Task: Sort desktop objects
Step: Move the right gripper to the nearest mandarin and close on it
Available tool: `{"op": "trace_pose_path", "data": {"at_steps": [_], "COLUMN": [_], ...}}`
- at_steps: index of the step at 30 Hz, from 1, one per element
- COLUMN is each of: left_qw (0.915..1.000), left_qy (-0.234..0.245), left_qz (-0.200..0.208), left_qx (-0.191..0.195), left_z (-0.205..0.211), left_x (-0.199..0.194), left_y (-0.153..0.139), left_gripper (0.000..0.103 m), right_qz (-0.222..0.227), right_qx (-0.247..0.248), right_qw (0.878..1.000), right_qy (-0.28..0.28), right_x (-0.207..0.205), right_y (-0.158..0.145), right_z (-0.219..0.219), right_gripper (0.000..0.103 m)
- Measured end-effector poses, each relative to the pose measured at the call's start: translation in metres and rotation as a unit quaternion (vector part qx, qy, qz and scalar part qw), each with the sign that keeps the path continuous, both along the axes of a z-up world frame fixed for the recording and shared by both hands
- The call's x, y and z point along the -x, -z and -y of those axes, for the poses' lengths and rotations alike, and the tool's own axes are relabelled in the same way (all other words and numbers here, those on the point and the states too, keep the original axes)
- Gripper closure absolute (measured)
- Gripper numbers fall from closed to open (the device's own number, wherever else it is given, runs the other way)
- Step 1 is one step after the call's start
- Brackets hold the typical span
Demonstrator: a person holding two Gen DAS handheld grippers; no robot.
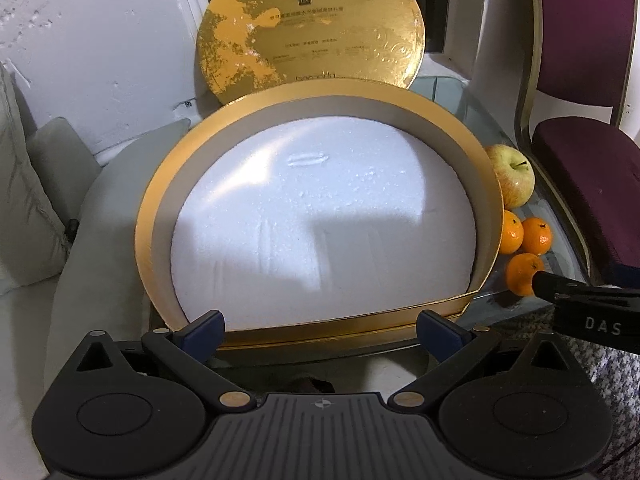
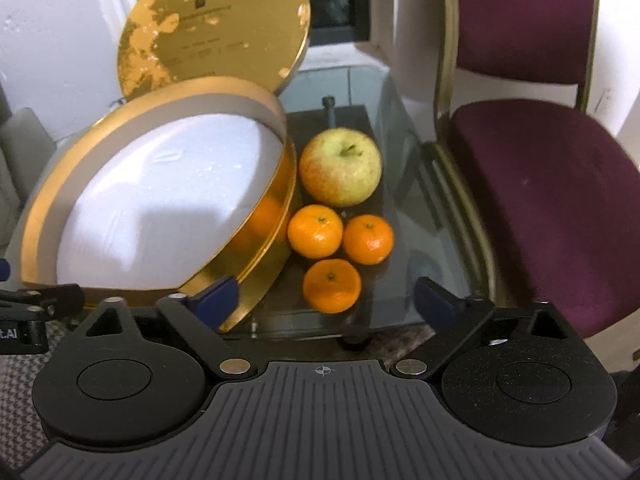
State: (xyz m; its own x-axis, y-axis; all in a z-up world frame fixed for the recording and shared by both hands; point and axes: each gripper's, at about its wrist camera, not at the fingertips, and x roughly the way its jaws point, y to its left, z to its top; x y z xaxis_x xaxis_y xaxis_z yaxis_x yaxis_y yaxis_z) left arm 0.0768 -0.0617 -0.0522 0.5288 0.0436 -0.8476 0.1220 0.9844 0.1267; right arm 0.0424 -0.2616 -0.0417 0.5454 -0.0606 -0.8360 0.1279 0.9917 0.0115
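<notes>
Lining up on the nearest tangerine beside the gold box

Our right gripper hangs with jaws wide and nothing in them above the nearest tangerine; we should straddle it squarely and squeeze gently (the peel is soft, the shape round and apt to roll on glass). Our left gripper is likewise spread and empty at the round gold box, foam-lined and shiny-walled. The apple sits behind on the glass table.

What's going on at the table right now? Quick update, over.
Both grippers open, empty: left gripper at the gold box, right gripper over the nearest tangerine. Apple, three tangerines on glass table. Nothing blocking.
</notes>
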Motion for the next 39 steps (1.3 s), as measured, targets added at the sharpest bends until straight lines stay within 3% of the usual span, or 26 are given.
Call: {"op": "trace_pose_path", "data": {"at_steps": [32,39], "left_qw": [0.9991,0.9992], "left_qy": [-0.010,-0.011], "left_qz": [-0.039,-0.037], "left_qx": [-0.009,-0.008], "left_z": [-0.007,-0.008], "left_x": [-0.042,-0.041], "left_y": [0.028,0.027], "left_gripper": [0.001,0.001], "right_qz": [-0.104,-0.113], "right_qx": [-0.034,-0.050], "right_qw": [0.992,0.990], "right_qy": [0.064,0.072], "right_x": [-0.059,-0.063], "right_y": [0.067,0.071], "right_z": [0.019,0.020], "right_gripper": [0.025,0.047]}}
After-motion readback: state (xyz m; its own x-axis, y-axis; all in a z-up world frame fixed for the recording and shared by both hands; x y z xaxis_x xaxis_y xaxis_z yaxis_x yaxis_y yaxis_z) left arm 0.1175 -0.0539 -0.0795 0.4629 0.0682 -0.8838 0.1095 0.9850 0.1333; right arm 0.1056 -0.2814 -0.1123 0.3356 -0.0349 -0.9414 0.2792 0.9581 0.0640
